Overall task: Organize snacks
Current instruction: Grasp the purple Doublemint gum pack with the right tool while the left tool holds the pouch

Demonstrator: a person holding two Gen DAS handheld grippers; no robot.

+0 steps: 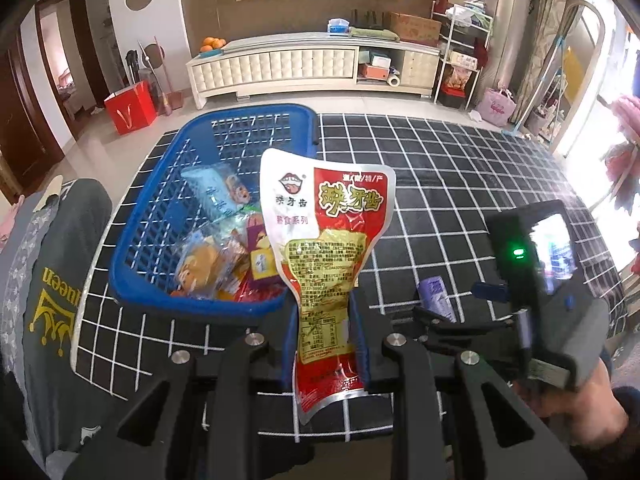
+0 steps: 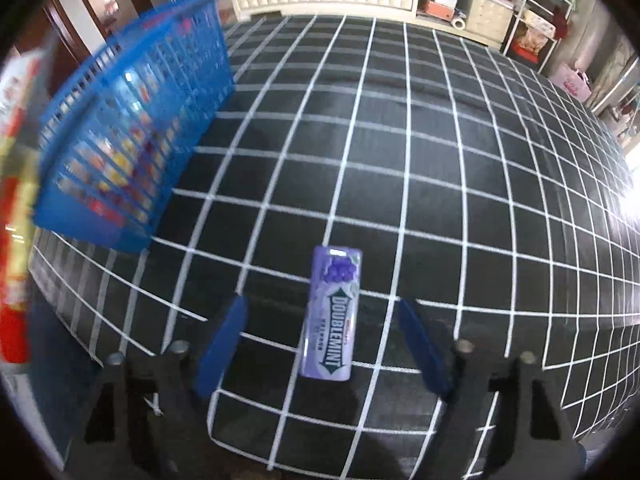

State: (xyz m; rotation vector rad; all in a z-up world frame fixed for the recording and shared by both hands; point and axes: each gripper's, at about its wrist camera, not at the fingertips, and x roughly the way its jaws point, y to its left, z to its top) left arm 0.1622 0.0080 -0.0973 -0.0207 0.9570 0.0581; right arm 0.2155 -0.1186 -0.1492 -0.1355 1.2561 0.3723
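Clamped between the blue pads of my left gripper (image 1: 325, 344): one red, white and yellow foil snack packet (image 1: 326, 248) with printed Chinese characters, gripped at its lower half, upper end standing up and leaning slightly left, held above the near rim of the basket.

Item 2: blue plastic lattice basket (image 1: 160, 216), rectangular, standing on the cloth just beyond the packet. Contents: several wrapped snacks (image 1: 218, 248), pale blue, orange, yellow and purple, heaped toward the near right corner.

Item 3: purple Doublemint gum pack (image 2: 331, 312), flat and oblong, lying on the cloth to the right of the basket, well apart from it. My right gripper (image 2: 324, 344) hangs over it with jaws spread wide, one blue pad on either side, neither touching the pack. This view is blurred at its left edge.

Item 4: black cloth with white grid lines (image 1: 440, 184), covering the whole table surface under basket and gum.

Surroundings: cream padded low cabinet (image 1: 296, 66) along the far wall, oranges (image 1: 212, 44) on its left end; red paper bag (image 1: 130, 106) on the floor.
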